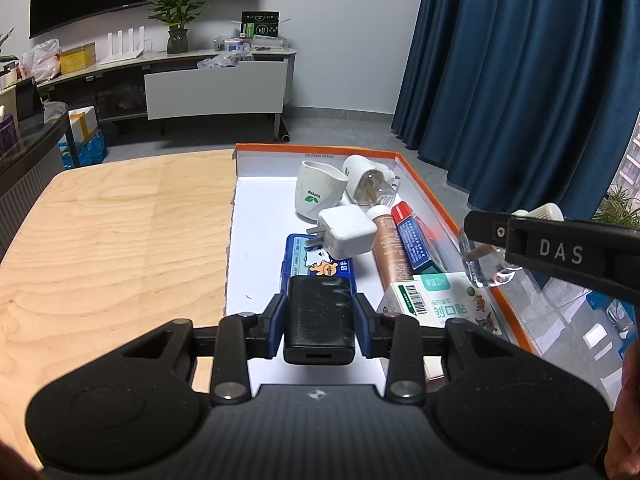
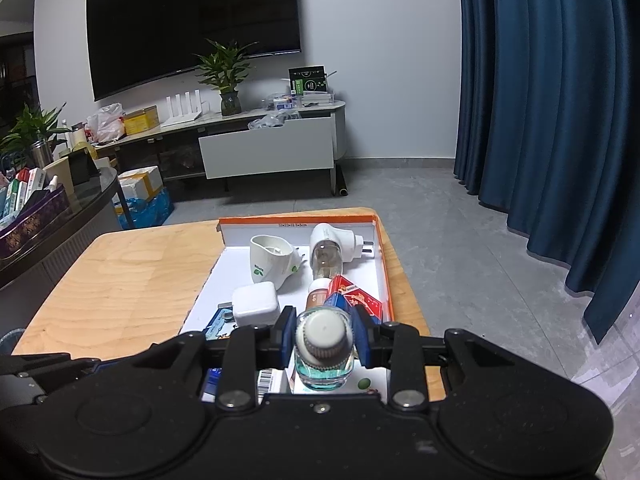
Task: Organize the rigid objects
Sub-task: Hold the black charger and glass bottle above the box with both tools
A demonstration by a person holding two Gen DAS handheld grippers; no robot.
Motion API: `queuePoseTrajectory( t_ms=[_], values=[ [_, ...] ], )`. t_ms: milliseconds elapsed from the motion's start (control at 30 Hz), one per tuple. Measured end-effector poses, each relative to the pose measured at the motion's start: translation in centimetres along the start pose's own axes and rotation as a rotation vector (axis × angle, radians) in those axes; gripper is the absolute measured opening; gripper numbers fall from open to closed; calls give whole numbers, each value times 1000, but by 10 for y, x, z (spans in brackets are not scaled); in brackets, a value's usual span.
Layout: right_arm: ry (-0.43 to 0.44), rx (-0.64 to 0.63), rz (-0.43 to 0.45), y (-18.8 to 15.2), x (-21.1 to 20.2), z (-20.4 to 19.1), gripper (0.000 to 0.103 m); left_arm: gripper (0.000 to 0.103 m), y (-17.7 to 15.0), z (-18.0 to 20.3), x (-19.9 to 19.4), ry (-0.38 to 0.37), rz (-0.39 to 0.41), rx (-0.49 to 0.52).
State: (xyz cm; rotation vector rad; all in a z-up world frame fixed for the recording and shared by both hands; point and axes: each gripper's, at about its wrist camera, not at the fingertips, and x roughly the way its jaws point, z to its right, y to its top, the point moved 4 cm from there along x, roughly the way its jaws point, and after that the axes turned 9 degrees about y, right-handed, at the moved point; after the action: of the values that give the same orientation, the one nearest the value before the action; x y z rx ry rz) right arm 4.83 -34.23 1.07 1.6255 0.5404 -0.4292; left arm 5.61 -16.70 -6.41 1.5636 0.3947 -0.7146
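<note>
Fingers of the left gripper [image 1: 319,320] clamp a black charger [image 1: 319,316]; those of the right gripper [image 2: 323,340] pinch a small glass bottle [image 2: 324,354]. Both hang over the orange-rimmed box [image 1: 416,178], where cup [image 1: 318,192], white plug [image 1: 347,232] and cartons already lie toward 12 o'clock. Counter [image 1: 120,220] at 9 o'clock is bare, so sorting looks nearly finished.

Box's [image 1: 432,196] left strip free; right cluttered

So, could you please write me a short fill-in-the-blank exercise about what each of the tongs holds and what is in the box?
1. The left tongs are shut on a ____ charger.
2. The right tongs grip a small glass bottle of ____ liquid.
3. The box has an ____ rim.
4. The white charger lies on a ____ case.

Missing words: black; blue-green; orange; blue
</note>
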Motion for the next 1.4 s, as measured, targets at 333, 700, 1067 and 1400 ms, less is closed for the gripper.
queuePoseTrajectory(
  t_ms=[333,700,1067,1400],
  values=[
    [-1,-1,-2,1,0,1,38,36,-1,2,1,-3,-3,-1],
    [1,3,-1,2,1,2,38,36,-1,2,2,-4,-4,-2],
    [1,5,5,3,-1,2,38,36,-1,3,3,-5,-3,1],
    [5,2,3,2,-1,1,38,36,-1,5,2,-7,-2,11]
  ],
)
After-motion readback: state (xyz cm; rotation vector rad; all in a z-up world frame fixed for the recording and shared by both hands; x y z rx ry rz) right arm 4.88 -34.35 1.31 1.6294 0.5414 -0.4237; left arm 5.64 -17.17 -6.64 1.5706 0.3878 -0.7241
